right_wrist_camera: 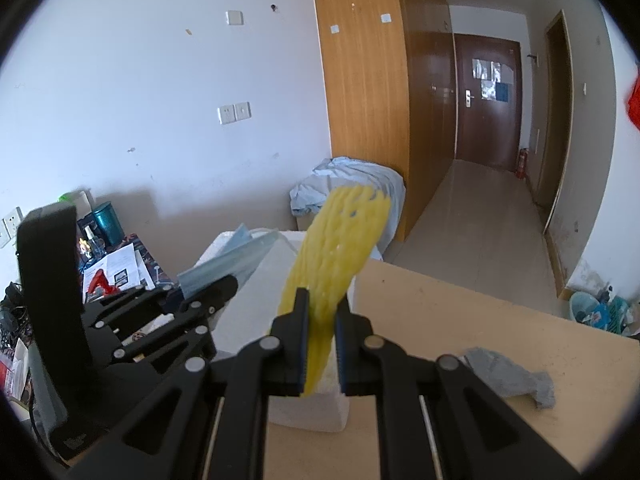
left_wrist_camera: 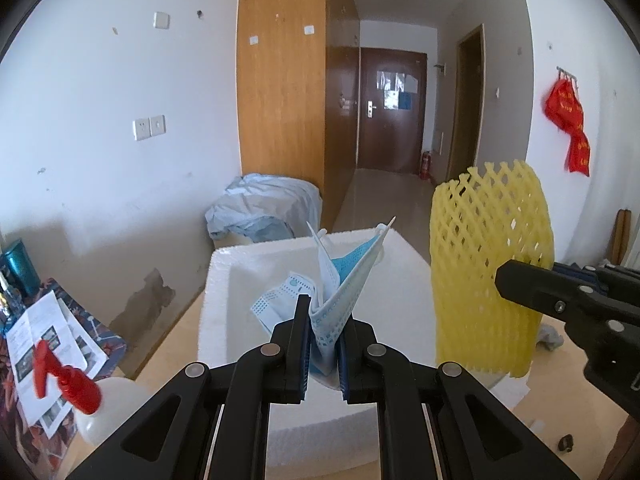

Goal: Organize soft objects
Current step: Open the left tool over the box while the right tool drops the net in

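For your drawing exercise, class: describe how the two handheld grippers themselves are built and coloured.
Both the left gripper and the right gripper are matt black plastic, with flat angular linkage arms joined by round silver pivot pins. Each finger carries a dark blue ribbed pad on its inner face. No cables, sleeves or markings show.

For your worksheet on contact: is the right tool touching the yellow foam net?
Touching. In the right wrist view, the right tool is clamped on the yellow foam net, with both fingers pressing its lower part.
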{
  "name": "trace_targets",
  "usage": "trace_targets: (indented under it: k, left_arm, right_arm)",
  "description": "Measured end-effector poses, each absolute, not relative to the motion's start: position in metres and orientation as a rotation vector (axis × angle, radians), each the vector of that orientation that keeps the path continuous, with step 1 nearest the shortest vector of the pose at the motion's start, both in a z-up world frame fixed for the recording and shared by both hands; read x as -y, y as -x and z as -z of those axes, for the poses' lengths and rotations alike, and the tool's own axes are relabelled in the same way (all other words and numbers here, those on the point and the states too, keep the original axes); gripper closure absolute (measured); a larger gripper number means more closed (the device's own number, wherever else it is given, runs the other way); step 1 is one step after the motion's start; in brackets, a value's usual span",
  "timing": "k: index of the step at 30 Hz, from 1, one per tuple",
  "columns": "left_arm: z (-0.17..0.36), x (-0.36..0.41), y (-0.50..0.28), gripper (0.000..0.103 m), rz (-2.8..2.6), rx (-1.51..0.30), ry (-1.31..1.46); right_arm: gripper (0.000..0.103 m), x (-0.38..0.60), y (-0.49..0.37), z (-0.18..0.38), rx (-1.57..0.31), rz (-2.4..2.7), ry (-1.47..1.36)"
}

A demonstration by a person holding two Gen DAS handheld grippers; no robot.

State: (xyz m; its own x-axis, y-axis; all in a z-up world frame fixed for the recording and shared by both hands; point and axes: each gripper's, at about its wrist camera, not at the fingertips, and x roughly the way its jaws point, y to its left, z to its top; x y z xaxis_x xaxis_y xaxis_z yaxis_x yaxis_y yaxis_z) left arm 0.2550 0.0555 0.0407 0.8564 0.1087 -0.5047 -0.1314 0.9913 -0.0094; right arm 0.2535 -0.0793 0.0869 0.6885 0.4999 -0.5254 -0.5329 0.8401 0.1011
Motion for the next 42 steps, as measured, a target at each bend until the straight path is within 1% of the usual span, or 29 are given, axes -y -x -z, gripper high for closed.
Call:
trace_targets:
  k: [6, 8, 10, 11, 12, 13, 18, 27, 29, 30, 31, 32, 33, 34, 37, 42]
  left_arm:
    - [-0.035, -0.060, -0.265, 0.090, -0.148, -0.532, 0.053]
    - [-0.034, -0.062, -0.264, 0.081, -0.165, -0.526, 0.054]
    - [-0.036, -0.064, -0.261, 0.056, -0.176, -0.521, 0.061]
    - [-0.037, -0.064, -0.259, 0.048, -0.186, -0.510, 0.064]
    - [-0.039, -0.064, -0.255, 0.037, -0.192, -0.490, 0.064]
    - [-0.041, -0.065, -0.254, 0.031, -0.196, -0.477, 0.061]
    - [-0.048, -0.068, -0.247, 0.025, -0.219, -0.450, 0.064]
    - [-0.053, -0.073, -0.235, 0.024, -0.240, -0.438, 0.087]
    - [-0.053, -0.074, -0.233, 0.024, -0.248, -0.435, 0.091]
    - [-0.053, -0.074, -0.232, 0.024, -0.251, -0.435, 0.091]
    - [-0.052, -0.074, -0.231, 0.024, -0.256, -0.435, 0.093]
    - [-0.052, -0.076, -0.231, 0.024, -0.258, -0.433, 0.095]
    - [-0.052, -0.076, -0.230, 0.024, -0.258, -0.434, 0.096]
    - [-0.052, -0.076, -0.230, 0.024, -0.257, -0.437, 0.096]
    - [-0.052, -0.078, -0.229, 0.024, -0.257, -0.438, 0.095]
    - [-0.051, -0.075, -0.228, 0.024, -0.242, -0.446, 0.093]
  right_arm:
    - [0.089, 0.072, -0.260, -0.088, -0.581, -0.572, 0.074]
    - [0.089, 0.070, -0.263, -0.088, -0.584, -0.573, 0.074]
    - [0.089, 0.068, -0.264, -0.088, -0.586, -0.573, 0.075]
    - [0.089, 0.067, -0.264, -0.087, -0.590, -0.576, 0.076]
    - [0.089, 0.066, -0.265, -0.086, -0.592, -0.577, 0.077]
    - [0.089, 0.065, -0.265, -0.086, -0.592, -0.578, 0.080]
    - [0.089, 0.060, -0.267, -0.086, -0.587, -0.582, 0.092]
    - [0.088, 0.059, -0.276, -0.080, -0.593, -0.621, 0.080]
    - [0.086, 0.059, -0.280, -0.079, -0.594, -0.620, 0.070]
    - [0.080, 0.058, -0.282, -0.079, -0.595, -0.622, 0.070]
    - [0.071, 0.058, -0.283, -0.078, -0.595, -0.627, 0.067]
    - [0.066, 0.059, -0.285, -0.077, -0.595, -0.625, 0.061]
    - [0.057, 0.059, -0.285, -0.076, -0.595, -0.619, 0.054]
    - [0.052, 0.060, -0.286, -0.076, -0.591, -0.618, 0.045]
    - [0.047, 0.065, -0.284, -0.079, -0.576, -0.618, 0.017]
    - [0.046, 0.074, -0.279, -0.083, -0.584, -0.610, -0.002]
